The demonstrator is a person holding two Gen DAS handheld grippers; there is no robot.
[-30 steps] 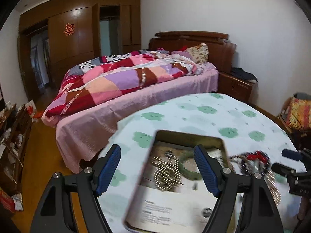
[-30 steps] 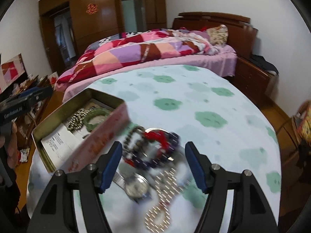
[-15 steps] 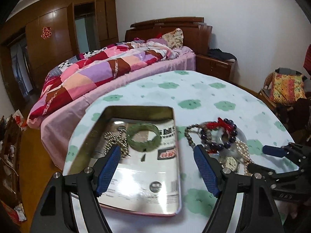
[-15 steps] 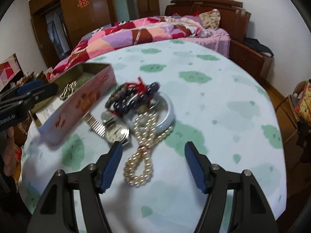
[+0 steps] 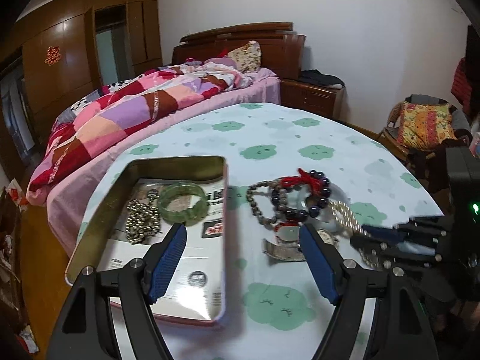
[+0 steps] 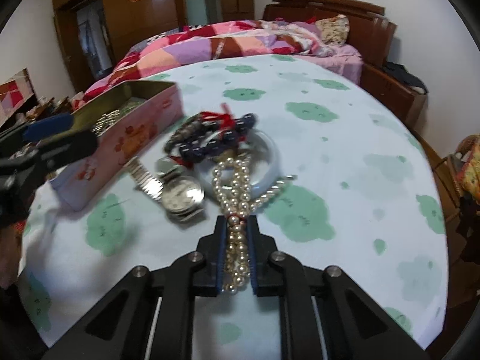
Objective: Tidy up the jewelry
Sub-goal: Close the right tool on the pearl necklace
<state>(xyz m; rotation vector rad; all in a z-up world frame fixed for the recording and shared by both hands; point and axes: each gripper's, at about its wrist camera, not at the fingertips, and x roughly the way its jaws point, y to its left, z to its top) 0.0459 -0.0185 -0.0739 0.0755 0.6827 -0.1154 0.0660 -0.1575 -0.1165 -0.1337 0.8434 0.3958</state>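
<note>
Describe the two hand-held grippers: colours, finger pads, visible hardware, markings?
Both match. The left hand-held gripper has black angular arms with cut-outs, silver round bolts at the joints and blue textured pads on its fingers. The right hand-held gripper looks the same; its black body shows a green light. No cables or markings readable.

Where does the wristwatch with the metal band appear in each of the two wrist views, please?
Left wrist view: the wristwatch lies lower right of centre, partly hidden behind the open left tool's right finger.
Right wrist view: it lies left of centre, beside the pearl strand that the right tool has just closed on.
Shared landmark: the tin box, to the watch's left in both.
</note>
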